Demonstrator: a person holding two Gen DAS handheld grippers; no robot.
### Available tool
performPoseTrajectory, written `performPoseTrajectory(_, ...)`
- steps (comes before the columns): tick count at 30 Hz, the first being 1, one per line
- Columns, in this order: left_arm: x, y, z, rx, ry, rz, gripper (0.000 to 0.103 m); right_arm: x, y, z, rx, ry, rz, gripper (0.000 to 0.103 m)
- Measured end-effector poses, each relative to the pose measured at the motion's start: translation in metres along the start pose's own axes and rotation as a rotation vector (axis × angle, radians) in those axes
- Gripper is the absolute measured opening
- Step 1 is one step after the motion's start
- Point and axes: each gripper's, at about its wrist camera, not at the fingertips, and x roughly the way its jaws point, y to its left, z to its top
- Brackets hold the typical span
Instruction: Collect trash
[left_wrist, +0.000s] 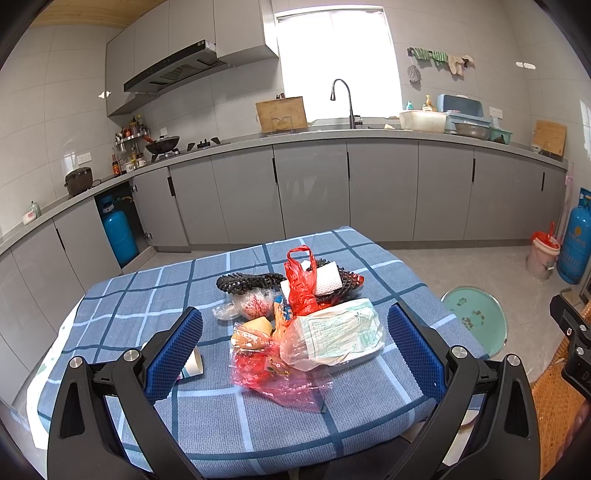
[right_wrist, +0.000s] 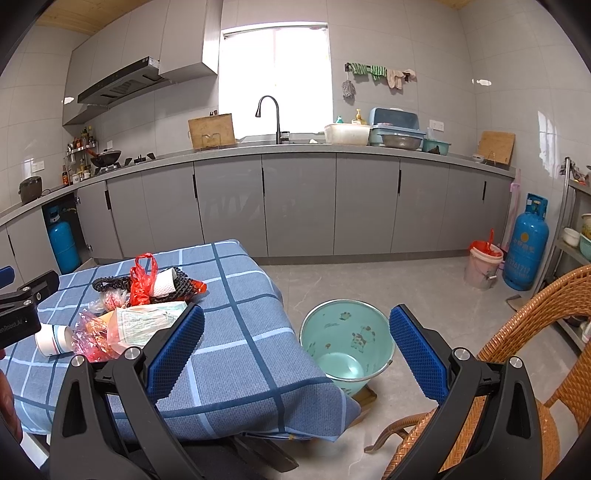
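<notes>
We hold both grippers over a table draped in a blue checked cloth, and we take that table as our landmark. The left gripper stands wide, its blue pads on either side of the trash pile at the table's middle, touching none of it. The right gripper is also spread wide and holds nothing; it hangs off the table's right edge, above the mint-green bucket on the floor just beside that corner.

In the pile we see a clear bag with green-printed paper, its text too small to read, a red plastic bag, crumpled pink film, a white foam sleeve on black ridged netting, and a paper cup lying on its side at the pile's left.

The only writing we can make out is white lettering on the left gripper's black body in the right wrist view, cut off by the frame. The blue gas cylinder far right of the table bears digits we cannot read surely.

Only the right wrist view shows the wicker chair right of the bucket and the bucket's inside; the left one shows just its rim.
</notes>
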Motion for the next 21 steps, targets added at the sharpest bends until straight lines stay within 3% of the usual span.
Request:
performPoseTrajectory(3,0.000,0.000,0.000,0.004,-0.002,0.004,0.099,0.002,0.000,-0.001,-0.002,-0.001,-0.004,0.099)
performPoseTrajectory(7,0.007,0.017,0.000,-0.005,-0.006,0.064,0.099,0.011,-0.002,-0.004,0.001,0.002,-0.020,0.099)
performPoseTrajectory(12,0.035,0.059,-0.007,-0.073,0.046,0.165,0.099,0.030,0.002,-0.011,-0.005,0.025,-0.026,0.099)
performPoseTrajectory(21,0.074,0.144,-0.047,-0.149,0.181,0.349,0.099,0.079,0.047,-0.024,-0.070,0.096,0.067,0.099)
